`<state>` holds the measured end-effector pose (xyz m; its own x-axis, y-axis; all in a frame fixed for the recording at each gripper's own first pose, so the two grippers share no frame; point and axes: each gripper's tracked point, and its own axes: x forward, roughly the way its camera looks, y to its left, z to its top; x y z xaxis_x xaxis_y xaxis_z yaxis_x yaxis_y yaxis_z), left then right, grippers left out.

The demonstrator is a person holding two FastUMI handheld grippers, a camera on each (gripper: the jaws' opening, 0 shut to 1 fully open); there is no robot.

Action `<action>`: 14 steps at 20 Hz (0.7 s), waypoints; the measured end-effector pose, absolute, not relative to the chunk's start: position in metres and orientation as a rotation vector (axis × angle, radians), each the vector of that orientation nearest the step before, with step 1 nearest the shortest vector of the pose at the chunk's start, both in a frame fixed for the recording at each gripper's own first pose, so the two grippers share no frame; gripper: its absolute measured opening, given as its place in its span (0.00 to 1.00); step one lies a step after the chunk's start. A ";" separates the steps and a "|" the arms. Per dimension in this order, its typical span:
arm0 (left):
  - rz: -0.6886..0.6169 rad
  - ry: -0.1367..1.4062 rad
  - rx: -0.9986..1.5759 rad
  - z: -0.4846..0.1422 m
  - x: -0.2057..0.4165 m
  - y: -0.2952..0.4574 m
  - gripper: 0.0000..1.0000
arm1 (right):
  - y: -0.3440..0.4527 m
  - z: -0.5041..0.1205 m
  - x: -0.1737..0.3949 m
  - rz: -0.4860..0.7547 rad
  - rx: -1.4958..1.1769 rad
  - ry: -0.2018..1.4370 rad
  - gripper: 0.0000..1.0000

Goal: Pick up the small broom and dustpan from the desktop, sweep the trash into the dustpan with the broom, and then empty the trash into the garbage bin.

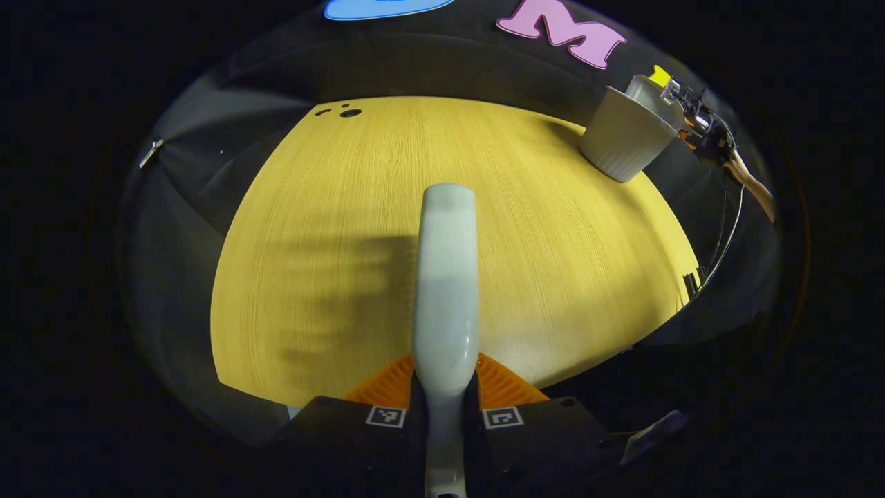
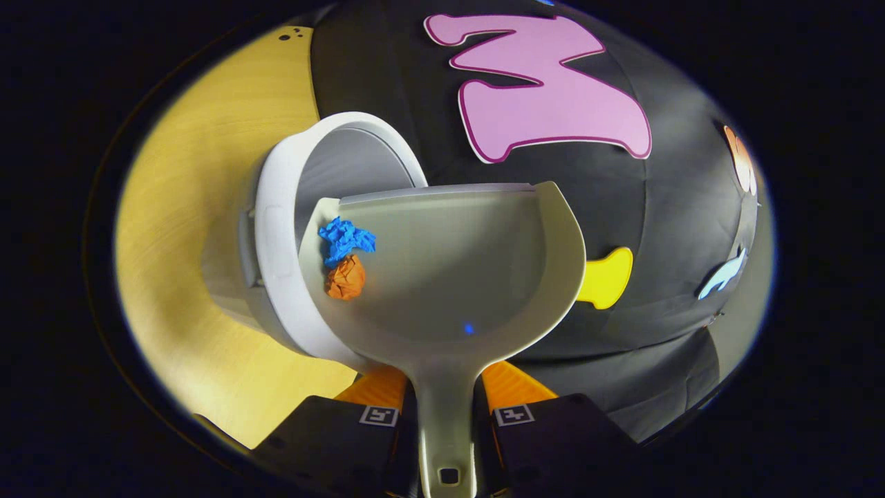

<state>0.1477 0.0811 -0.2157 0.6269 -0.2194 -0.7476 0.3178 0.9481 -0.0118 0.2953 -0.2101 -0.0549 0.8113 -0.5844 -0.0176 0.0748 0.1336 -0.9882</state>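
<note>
Both jaws clamped, broom (image 1: 446, 290), dustpan (image 2: 449, 277) handles

The desktop (image 1: 553, 277) looks like light wood with fine lines running along it, smooth and a little shiny. The broom (image 1: 446, 290) looks like smooth plastic with a soft shine. The dustpan (image 2: 456, 277) is smooth, dull plastic. The garbage bin (image 2: 276, 228) looks like smooth matt plastic. The blue scrap (image 2: 344, 238) and the orange scrap (image 2: 345, 278) look like crumpled paper, rough and wrinkly
</note>
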 end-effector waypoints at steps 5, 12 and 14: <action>-0.318 0.847 0.106 -0.221 0.147 0.073 0.26 | -0.208 -0.052 0.294 -0.511 -1.475 0.459 0.35; -0.328 0.856 0.111 -0.228 0.143 0.067 0.28 | -0.207 -0.050 0.293 -0.533 -1.588 0.494 0.35; -0.328 0.857 0.105 -0.227 0.143 0.065 0.26 | -0.209 -0.049 0.294 -0.540 -1.583 0.512 0.35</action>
